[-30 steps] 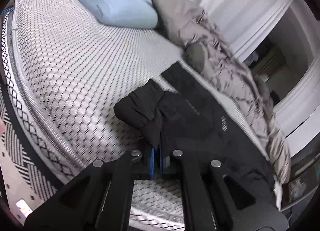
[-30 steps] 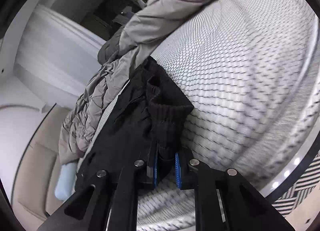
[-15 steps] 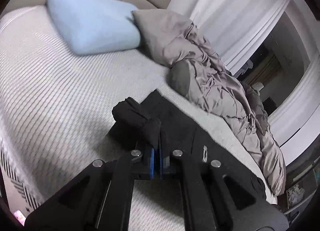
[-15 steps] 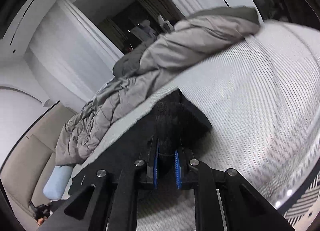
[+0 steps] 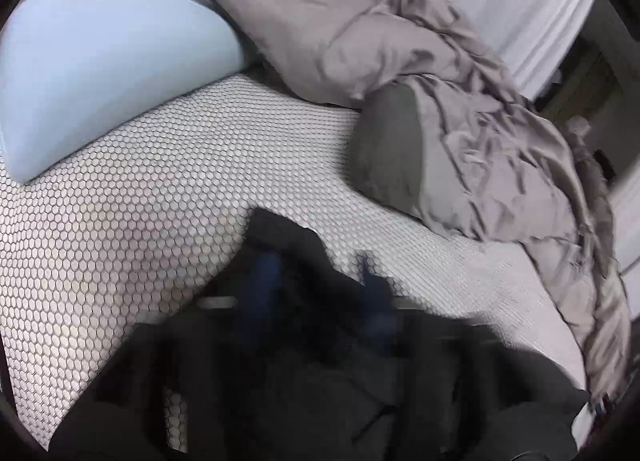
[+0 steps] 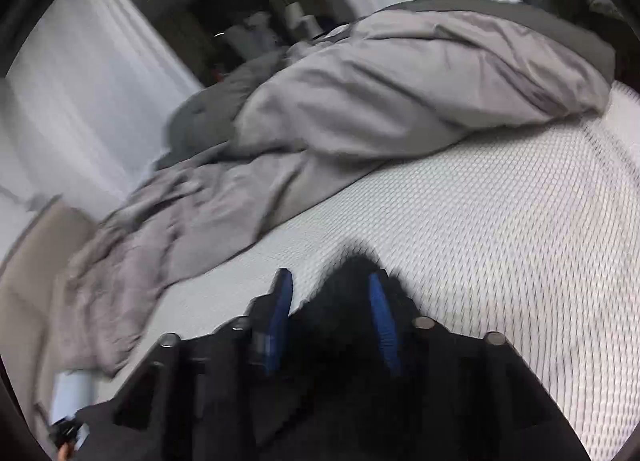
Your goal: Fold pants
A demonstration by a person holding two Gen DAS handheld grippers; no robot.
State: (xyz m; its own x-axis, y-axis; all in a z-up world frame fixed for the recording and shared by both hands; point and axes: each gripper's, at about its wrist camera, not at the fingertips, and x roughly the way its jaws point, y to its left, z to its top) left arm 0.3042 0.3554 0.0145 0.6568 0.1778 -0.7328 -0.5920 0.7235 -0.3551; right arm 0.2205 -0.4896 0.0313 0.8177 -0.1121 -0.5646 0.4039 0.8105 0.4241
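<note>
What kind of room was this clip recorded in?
Most likely a bedroom. The black pants lie on a bare mattress with a honeycomb-patterned cover, with a pale blue pillow and a crumpled grey duvet pushed aside.

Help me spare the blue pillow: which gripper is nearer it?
Left. Left gripper: blue pillow close ahead, up-left. Right gripper: pillow far off, low left. Both jaws just opened further, pants between them.

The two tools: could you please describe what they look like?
Both are black, with forked arms. The right tool has blue ribbed pads on its fingers and round silver bolt heads along the arms. The left tool is blurred; blue pads show.
</note>
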